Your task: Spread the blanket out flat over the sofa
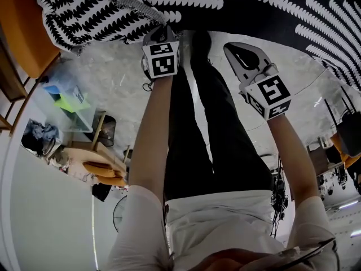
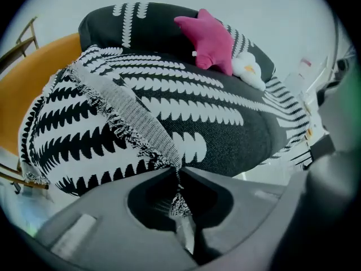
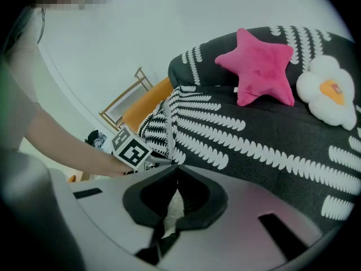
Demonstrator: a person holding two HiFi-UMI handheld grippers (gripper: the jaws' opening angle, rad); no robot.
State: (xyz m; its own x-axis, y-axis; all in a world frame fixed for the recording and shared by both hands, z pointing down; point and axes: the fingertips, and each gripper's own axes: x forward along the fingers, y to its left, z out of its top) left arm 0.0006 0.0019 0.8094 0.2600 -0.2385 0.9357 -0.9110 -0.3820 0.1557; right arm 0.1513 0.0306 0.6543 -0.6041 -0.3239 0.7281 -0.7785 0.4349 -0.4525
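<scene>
The black blanket with white leaf print [image 2: 214, 112] [image 3: 265, 145] [image 1: 254, 4] lies over the sofa. Its left part is turned over, showing a white underside with black leaves [image 2: 79, 134] [image 1: 96, 16] and a grey fringed edge [image 2: 130, 117]. My left gripper [image 2: 176, 171] [image 1: 161, 37] is shut on that fringed edge at the sofa's front, and a tuft of fringe shows between its jaws. My right gripper [image 3: 177, 167] [image 1: 232, 48] hovers a little to the right, by the sofa's front edge, its tips together with no blanket seen in them.
A pink star cushion [image 2: 210, 41] [image 3: 260, 66] and a white egg-shaped cushion [image 2: 248, 69] [image 3: 330, 92] sit on the sofa's back. An orange chair [image 1: 22, 27] [image 2: 34, 78] stands at the sofa's left end. The person's legs [image 1: 208, 129] stand on pale marble floor, with clutter [image 1: 67, 95] at the left.
</scene>
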